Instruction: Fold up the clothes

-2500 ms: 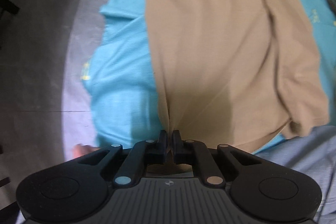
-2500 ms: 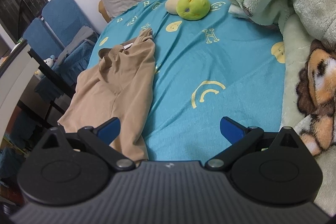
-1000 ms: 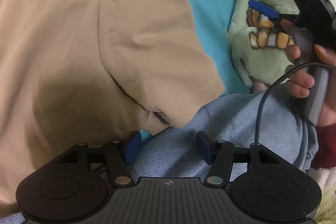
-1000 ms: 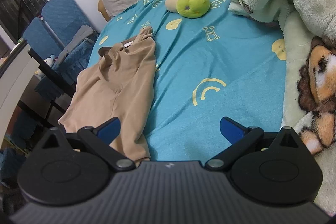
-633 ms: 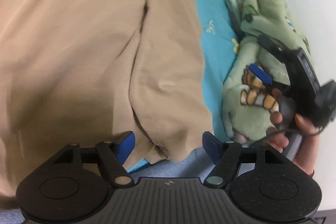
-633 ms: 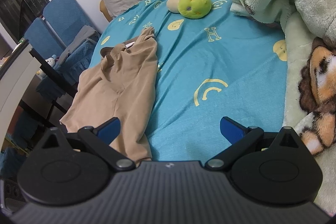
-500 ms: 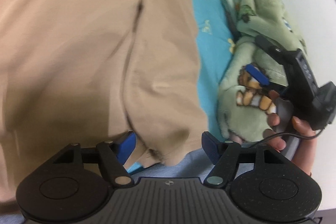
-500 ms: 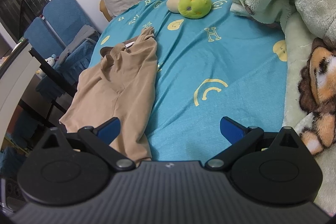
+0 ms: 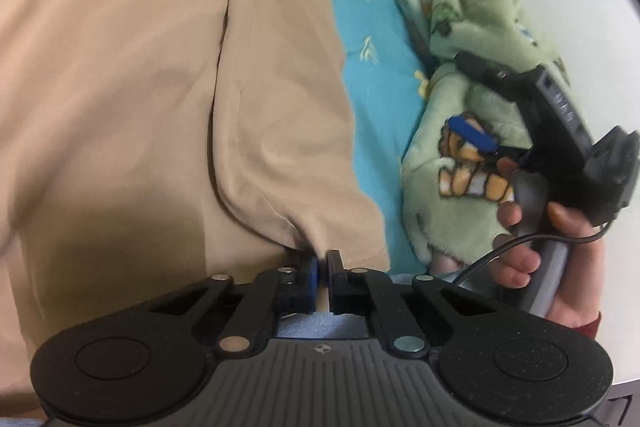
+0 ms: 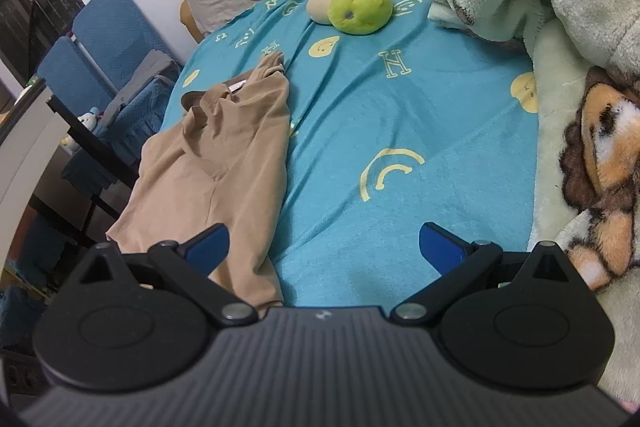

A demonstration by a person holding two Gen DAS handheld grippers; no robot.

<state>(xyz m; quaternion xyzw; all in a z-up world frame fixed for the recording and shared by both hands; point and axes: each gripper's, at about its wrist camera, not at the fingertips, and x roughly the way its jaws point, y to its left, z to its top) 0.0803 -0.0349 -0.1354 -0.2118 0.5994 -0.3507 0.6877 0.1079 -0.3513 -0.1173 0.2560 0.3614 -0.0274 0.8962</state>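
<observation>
The left gripper (image 9: pixel 322 261) is clamped on the near hem of the tan shirt (image 10: pixel 224 155), seemingly half-folded lengthwise on the bed (image 10: pixel 400 115); the right gripper (image 10: pixel 322 243) hangs spread, empty. Further folds remain.

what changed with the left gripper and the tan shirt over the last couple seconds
The left gripper let go of the tan shirt, swung over to its near right corner with fingers open, and has now shut on that edge. The right gripper stayed open above the blue bedsheet, and the green plush toy has not moved.
</observation>
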